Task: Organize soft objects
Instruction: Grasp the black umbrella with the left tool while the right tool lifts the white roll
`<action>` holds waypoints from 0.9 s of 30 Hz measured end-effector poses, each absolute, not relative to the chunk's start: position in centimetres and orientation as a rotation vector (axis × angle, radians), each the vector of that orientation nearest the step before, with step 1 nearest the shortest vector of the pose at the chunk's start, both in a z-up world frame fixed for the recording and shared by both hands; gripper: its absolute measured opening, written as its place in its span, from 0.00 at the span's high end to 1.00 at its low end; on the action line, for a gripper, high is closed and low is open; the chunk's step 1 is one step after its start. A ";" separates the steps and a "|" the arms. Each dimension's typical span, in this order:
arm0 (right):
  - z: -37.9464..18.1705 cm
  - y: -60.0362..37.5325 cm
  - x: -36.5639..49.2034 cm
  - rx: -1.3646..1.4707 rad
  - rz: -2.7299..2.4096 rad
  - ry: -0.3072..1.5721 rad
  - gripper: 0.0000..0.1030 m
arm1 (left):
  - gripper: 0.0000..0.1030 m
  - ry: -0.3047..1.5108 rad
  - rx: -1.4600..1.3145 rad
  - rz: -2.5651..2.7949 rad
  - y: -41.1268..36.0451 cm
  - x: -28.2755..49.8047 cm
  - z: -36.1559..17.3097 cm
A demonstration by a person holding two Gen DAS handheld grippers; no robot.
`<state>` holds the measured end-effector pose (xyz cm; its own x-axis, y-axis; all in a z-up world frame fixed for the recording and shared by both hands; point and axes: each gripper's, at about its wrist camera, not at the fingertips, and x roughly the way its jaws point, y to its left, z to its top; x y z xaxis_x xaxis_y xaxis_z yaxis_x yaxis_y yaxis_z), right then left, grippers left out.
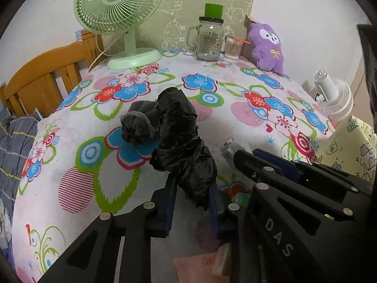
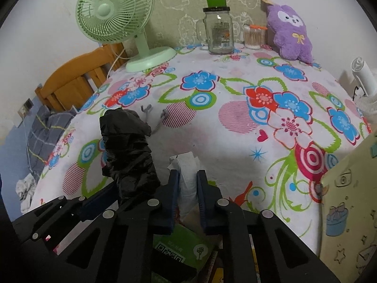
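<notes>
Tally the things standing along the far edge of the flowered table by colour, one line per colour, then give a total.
Green: 1, the desk fan
Clear: 2, the glass jar mug with a green lid, and the cotton swab tub with an orange lid
Purple: 1, the plush toy
Total: 4

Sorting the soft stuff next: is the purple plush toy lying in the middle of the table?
No, the purple plush toy stands upright at the floral-clothed table's far edge, against the wall.
</notes>
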<state>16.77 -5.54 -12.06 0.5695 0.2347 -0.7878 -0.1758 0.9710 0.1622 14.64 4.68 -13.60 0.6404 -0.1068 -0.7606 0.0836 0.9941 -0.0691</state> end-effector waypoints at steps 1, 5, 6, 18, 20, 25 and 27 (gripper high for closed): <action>-11.8 -5.6 16.6 0.068 0.243 0.928 0.83 | 0.77 0.863 -0.028 -0.106 4.7 14.5 -13.4; -10.7 -5.8 15.9 0.070 0.244 0.903 0.83 | 0.77 0.843 -0.025 -0.100 4.5 13.9 -12.5; -10.5 -5.8 15.8 0.070 0.245 0.899 0.83 | 0.77 0.837 -0.024 -0.099 4.5 13.7 -12.3; -7.1 -6.5 13.3 0.077 0.249 0.827 0.83 | 0.77 0.770 -0.027 -0.101 3.9 11.3 -9.3; -6.6 -6.6 12.8 0.078 0.249 0.819 0.83 | 0.77 0.759 -0.025 -0.100 3.8 10.8 -8.8; -5.2 -6.9 11.5 0.074 0.255 0.792 0.83 | 0.77 0.736 -0.030 -0.100 3.5 9.6 -7.7; -4.7 -7.1 11.0 0.076 0.257 0.783 0.83 | 0.77 0.722 -0.025 -0.099 3.3 8.9 -7.2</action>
<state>10.99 -7.10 -4.72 0.6795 0.2566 -0.6873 -0.2000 0.9662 0.1629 8.91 3.31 -7.15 0.7462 -0.0994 -0.6583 0.0818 0.9950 -0.0575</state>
